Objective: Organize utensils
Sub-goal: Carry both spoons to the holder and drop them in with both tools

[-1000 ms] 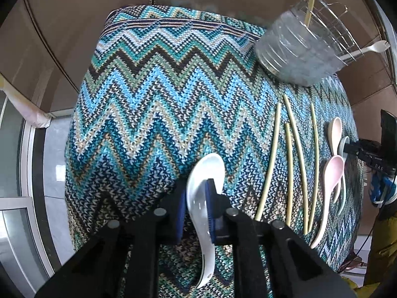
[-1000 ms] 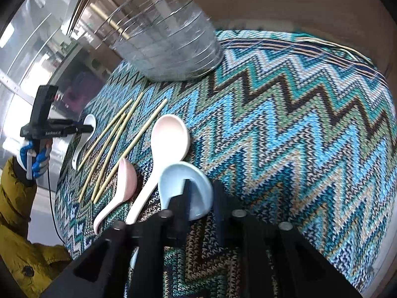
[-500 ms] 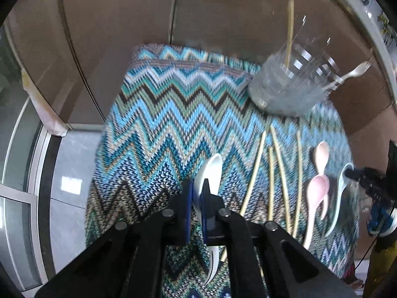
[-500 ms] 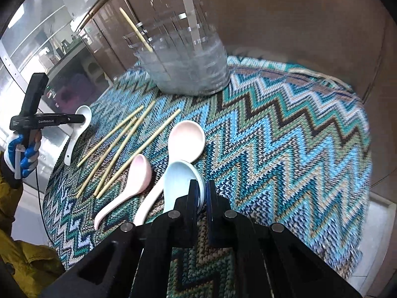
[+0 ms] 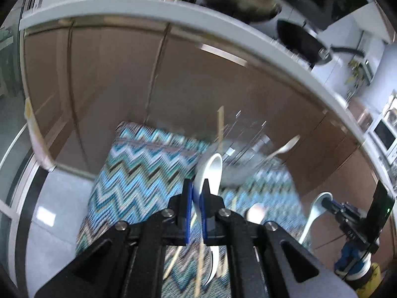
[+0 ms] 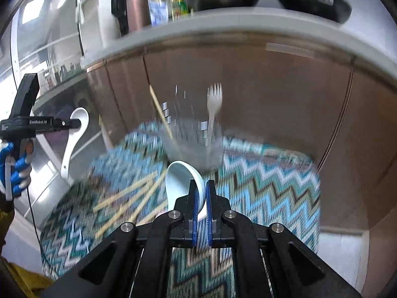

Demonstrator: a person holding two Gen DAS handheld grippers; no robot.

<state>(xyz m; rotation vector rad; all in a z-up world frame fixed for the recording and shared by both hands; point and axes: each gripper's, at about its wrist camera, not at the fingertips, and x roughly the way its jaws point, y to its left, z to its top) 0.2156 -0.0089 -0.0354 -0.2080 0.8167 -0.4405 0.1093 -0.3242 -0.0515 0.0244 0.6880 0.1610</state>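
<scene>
Chopsticks [image 6: 129,196] lie on the zigzag cloth [image 6: 268,183] before a clear holder [image 6: 191,139] with a fork [image 6: 214,99]. Each gripper, left [image 5: 196,196] and right [image 6: 201,193], is clamped on a spoon: white [image 5: 211,171] and pale blue [image 6: 181,178]. "GenRobot.AI" is readable on the left one.

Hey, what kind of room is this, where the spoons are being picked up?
Most likely a home kitchen. A white countertop runs over brown cabinet doors, a black frying pan sits on it, and what looks like a microwave stands at the far right.

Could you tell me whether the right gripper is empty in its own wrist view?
No, the right gripper is shut on a pale blue spoon.
</scene>
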